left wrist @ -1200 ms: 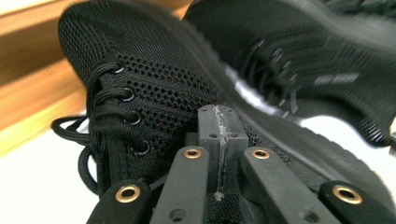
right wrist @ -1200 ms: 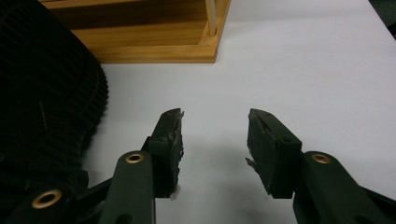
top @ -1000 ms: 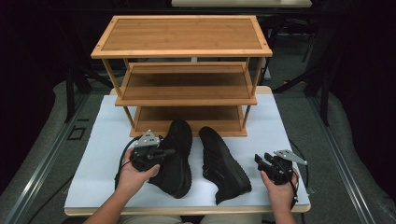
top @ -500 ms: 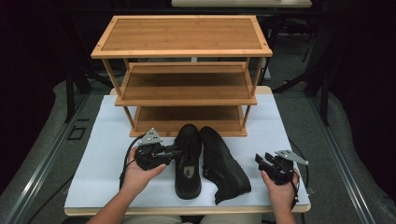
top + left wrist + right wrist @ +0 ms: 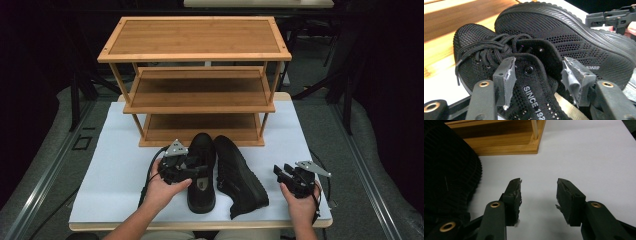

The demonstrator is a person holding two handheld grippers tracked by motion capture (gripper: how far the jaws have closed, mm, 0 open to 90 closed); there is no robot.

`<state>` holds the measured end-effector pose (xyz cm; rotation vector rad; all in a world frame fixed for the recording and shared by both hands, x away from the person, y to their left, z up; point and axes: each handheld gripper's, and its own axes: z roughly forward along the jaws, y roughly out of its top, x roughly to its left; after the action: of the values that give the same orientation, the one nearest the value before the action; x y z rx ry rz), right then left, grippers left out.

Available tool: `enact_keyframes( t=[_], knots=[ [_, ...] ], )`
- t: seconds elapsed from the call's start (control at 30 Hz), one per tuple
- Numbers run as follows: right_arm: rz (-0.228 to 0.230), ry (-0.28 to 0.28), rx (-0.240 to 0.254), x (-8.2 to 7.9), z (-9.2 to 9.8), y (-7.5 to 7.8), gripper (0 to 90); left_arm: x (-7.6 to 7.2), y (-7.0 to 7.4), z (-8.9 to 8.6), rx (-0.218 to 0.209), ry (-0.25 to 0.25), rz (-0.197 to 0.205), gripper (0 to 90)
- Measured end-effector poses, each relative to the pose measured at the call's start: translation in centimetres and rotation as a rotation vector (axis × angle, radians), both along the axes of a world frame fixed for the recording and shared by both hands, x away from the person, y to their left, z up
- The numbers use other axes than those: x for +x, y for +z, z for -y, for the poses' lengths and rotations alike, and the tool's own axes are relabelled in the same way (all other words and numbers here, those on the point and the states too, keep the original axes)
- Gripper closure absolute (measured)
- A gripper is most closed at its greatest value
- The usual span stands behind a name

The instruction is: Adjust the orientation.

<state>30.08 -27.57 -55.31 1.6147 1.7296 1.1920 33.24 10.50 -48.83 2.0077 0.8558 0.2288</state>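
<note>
Two black mesh lace-up shoes lie on the white table top. The left shoe [image 5: 201, 192] [image 5: 474, 50] stands upright, toe toward the rack. The right shoe [image 5: 240, 175] [image 5: 574, 37] lies tipped on its side against it. My left gripper [image 5: 196, 167] [image 5: 539, 75] has just been opening, and its jaws now straddle the left shoe's collar without pressing on it. My right gripper [image 5: 281, 172] [image 5: 538, 192] rests open over bare table to the right of the shoes, nothing between its jaws. The ribbed sole of the right shoe [image 5: 446, 182] is at its left.
A three-shelf bamboo shoe rack [image 5: 200, 95] [image 5: 506, 142] stands at the back of the table [image 5: 115, 175], its bottom shelf just beyond the shoe toes. Dark floor and stands surround the table. White surface lies free to the left and right of the shoes.
The left shoe went from angled to straight and upright. My left gripper let go, opened wide and shifted right over the shoe's collar. The right gripper stayed put.
</note>
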Motion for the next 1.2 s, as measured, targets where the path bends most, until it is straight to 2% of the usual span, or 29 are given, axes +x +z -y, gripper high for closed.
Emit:
enact_keyframes(
  t=[0.17, 0.2, 0.23, 0.43, 0.53, 0.6, 0.7, 0.8, 0.87, 0.97, 1.03, 1.2],
  knots=[
    [0.001, 0.002, -0.001, 0.0, 0.0, 0.0, 54.2, -0.2, -0.2, -0.4, 0.01, -0.003, 0.002, 43.4],
    [0.002, 0.002, -0.001, 0.0, 0.0, 0.0, 54.1, -0.3, -0.3, -0.6, -0.003, 0.007, 0.004, 44.1],
    [0.001, 0.003, 0.001, 0.0, 0.0, 0.0, 54.2, -0.3, -0.3, -0.9, 0.007, 0.012, 0.005, 44.7],
    [-0.014, 0.008, -0.003, 0.0, -0.1, 0.0, 54.1, -0.4, -0.7, -1.2, -0.005, 0.018, -0.025, 43.9],
    [-0.01, 0.009, -0.003, 0.0, -0.3, 0.0, 54.1, -0.8, -0.8, -0.6, 0.052, 0.004, 0.001, 44.4],
    [-0.011, 0.01, -0.004, 0.0, -0.2, 0.0, 54.0, -0.9, -1.0, -0.5, 0.078, 0.005, -0.006, 45.4],
    [-0.019, 0.011, 0.001, 0.0, -0.1, 0.0, 54.0, -0.5, -1.4, -0.1, 0.065, 0.031, -0.044, 43.9],
    [-0.017, 0.011, 0.006, 0.1, -0.1, 0.0, 54.0, -0.3, -1.4, 0.5, 0.09, 0.057, -0.028, 42.5],
    [-0.02, 0.01, -0.002, 0.0, -0.1, 0.1, 53.8, -0.3, -1.4, 0.5, 0.087, 0.068, -0.027, 42.7],
    [-0.01, 0.008, 0.01, 0.0, 0.0, 0.0, 53.8, -0.3, -0.9, -0.2, 0.075, 0.073, -0.022, 47.9],
    [-0.024, 0.01, 0.007, 0.0, 0.1, 0.0, 53.8, -0.3, -0.6, -0.9, 0.05, 0.065, -0.035, 53.6],
    [0.001, 0.006, 0.018, 0.0, 0.1, 0.0, 53.8, -0.5, -0.1, -1.9, 0.04, 0.06, -0.034, 65.0]
  ],
)
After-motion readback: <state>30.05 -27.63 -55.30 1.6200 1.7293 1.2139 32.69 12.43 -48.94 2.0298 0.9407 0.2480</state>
